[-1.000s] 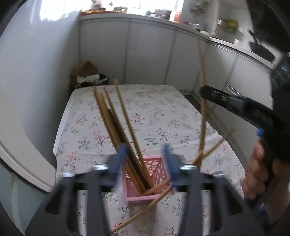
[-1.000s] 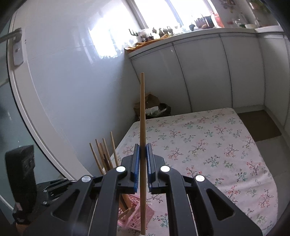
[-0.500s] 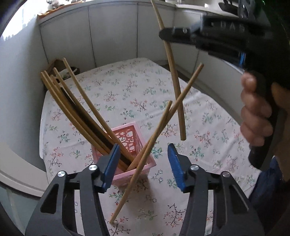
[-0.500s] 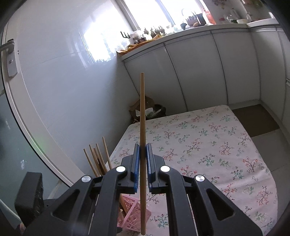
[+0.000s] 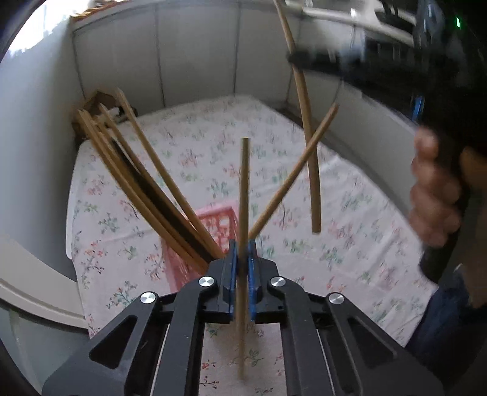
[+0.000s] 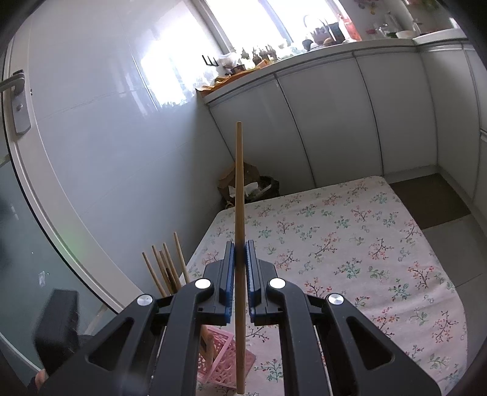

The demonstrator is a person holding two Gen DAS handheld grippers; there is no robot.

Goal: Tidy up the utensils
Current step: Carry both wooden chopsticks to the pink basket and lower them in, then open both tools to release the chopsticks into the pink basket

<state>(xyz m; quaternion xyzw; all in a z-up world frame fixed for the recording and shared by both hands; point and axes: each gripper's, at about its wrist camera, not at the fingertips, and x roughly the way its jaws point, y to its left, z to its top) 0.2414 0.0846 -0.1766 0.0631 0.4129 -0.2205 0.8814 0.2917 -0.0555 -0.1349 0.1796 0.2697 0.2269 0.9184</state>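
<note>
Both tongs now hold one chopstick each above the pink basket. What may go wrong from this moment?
1. The left tongs have just closed on a chopstick beside the crowded bundle; lifting may drag those out.
2. The pink basket looks light and the sticks lean outward, so a bump may tip it.
3. The right tongs pinch their chopstick thinly; it may swivel or slip.

White cabinets (image 6: 350, 121) and a bright window (image 6: 258, 24) surround a floral-clothed table (image 6: 365, 243).

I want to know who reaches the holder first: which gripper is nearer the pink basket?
Left. The left gripper sits right over the pink basket, shut on a chopstick. The right gripper holds another chopstick higher up, off to the basket's side.
</note>
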